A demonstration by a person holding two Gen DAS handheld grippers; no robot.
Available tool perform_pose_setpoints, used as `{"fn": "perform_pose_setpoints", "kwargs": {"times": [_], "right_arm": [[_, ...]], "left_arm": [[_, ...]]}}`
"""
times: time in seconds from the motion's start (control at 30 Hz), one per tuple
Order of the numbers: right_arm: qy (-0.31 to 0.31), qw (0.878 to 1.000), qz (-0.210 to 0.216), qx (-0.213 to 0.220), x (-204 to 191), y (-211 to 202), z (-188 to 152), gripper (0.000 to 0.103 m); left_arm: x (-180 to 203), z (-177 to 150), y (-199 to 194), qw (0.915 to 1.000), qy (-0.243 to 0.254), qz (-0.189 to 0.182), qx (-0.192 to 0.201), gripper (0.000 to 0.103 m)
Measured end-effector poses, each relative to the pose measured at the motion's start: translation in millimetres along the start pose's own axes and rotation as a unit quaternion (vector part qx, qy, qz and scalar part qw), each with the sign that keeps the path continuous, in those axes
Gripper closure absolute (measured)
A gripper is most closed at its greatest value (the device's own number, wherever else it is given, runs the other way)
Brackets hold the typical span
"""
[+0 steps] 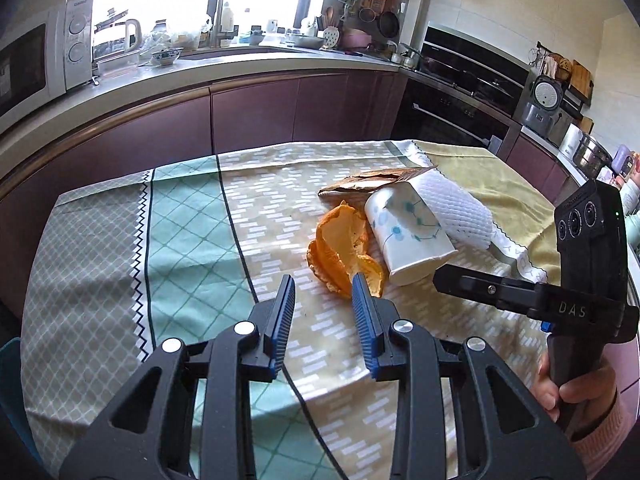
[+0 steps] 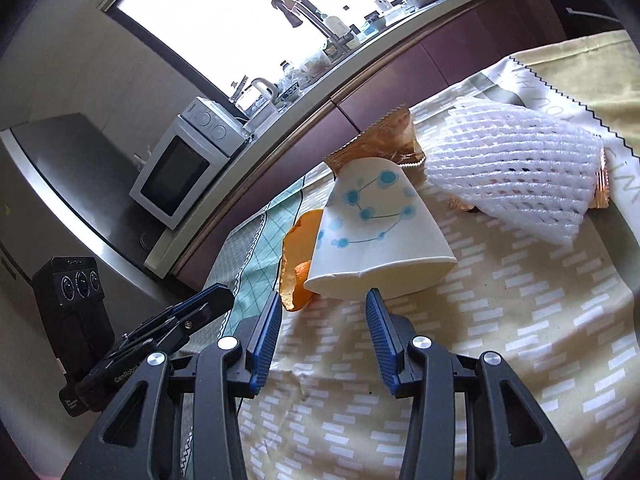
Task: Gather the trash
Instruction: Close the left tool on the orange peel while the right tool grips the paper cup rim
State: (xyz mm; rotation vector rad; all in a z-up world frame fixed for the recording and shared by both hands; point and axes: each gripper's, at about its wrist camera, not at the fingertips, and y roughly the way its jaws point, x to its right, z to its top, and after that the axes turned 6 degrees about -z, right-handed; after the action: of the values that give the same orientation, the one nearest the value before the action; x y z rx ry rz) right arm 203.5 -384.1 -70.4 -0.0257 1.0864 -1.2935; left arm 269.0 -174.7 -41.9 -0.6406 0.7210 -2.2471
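Note:
Trash lies on the patterned tablecloth: orange peel, a crushed white paper cup with blue dots, white foam fruit netting and a brown foil wrapper. My left gripper is open, its right fingertip at the peel's near edge. My right gripper is open just in front of the cup, with the peel to its left, the netting and wrapper beyond. The right gripper's body also shows in the left wrist view.
Purple kitchen cabinets and a cluttered counter with a microwave, kettle and sink run behind the table. An oven and a rice cooker stand at the right. The table's far edge is near the wrapper.

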Motion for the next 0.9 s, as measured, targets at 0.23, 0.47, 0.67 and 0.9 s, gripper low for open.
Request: {"fn": "perform_pose_setpoints", "kwargs": {"times": [0.23,0.47,0.67,0.9], "right_arm": [[0.045,0.999,0.014,0.011,13.3,1.5,4.6,0.061],[0.079,0.996,0.019,0.021,23.0,3.5,4.8,0.072],[0.095,0.994,0.040,0.020,28.7,0.5,1.7,0.098],[0.066,0.997,0.042,0.025,19.9,-13.8,-3.8,0.100]], "left_arm": [[0.9,10.6,30.4,0.9997,0.000,-0.004,-0.023,0.072],[-0.8,15.2,58.4,0.9986,-0.003,-0.005,-0.053,0.074],[-4.8,11.1,64.8,0.9979,-0.017,-0.014,-0.061,0.092],[-8.1,3.3,52.9,0.9979,-0.026,-0.018,-0.056,0.095]]}}
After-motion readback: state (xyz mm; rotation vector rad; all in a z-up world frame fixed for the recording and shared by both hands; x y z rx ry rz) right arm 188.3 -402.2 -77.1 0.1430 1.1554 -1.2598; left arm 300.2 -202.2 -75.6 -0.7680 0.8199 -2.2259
